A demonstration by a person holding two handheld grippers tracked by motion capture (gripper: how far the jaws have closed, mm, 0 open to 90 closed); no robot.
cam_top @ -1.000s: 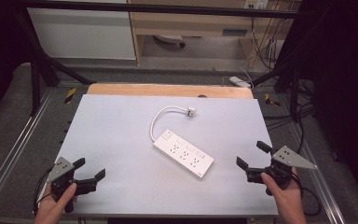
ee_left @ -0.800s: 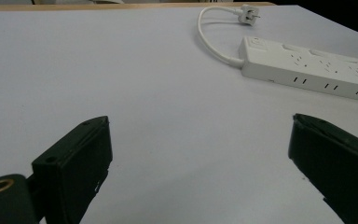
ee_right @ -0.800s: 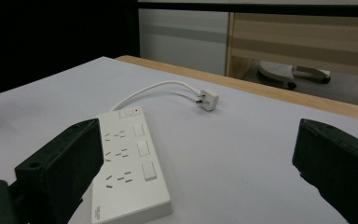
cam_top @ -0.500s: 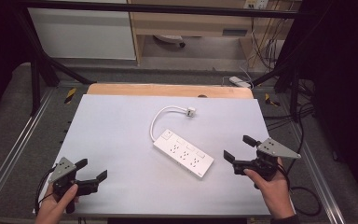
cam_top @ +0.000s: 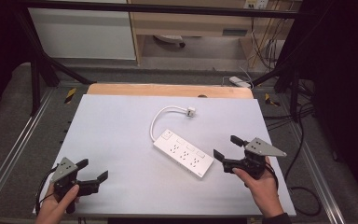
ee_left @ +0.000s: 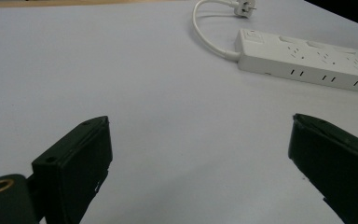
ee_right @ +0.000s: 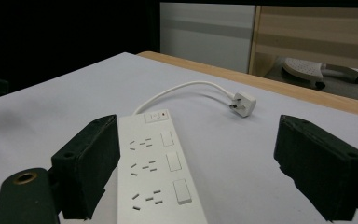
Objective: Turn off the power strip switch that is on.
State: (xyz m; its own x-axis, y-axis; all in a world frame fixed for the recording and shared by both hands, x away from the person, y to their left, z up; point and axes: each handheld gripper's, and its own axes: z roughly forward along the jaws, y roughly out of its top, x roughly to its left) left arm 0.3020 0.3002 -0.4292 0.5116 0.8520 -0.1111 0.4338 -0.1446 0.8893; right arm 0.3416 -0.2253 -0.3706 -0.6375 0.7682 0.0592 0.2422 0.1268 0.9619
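A white power strip (cam_top: pixel 182 153) lies slantwise in the middle of the pale table (cam_top: pixel 121 130), its short cable (cam_top: pixel 157 117) looping to a white plug (cam_top: pixel 189 111). My right gripper (cam_top: pixel 227 147) hovers just right of the strip's near end, open; its jaws have just been closing a little. In the right gripper view the strip (ee_right: pixel 156 163) runs low between the jaws, nearer the left one, with no pad pressing on it, and the plug (ee_right: pixel 242 103) lies beyond. My left gripper (cam_top: pixel 93 169) rests open at the front left corner, with nothing between its jaws. The left gripper view has the strip (ee_left: pixel 307 56) far off.
A wooden strip (cam_top: pixel 168 89) edges the table's far side. Beyond it stand a white cabinet (cam_top: pixel 84 32) and a chair base (ee_right: pixel 317 70). Metal frame rails (cam_top: pixel 9 154) run along both sides, with cables (cam_top: pixel 303 196) on the floor at the right.
My right gripper has moved left across the table up to the power strip's near end, and its jaws look slightly narrower. The left gripper has stayed in place.
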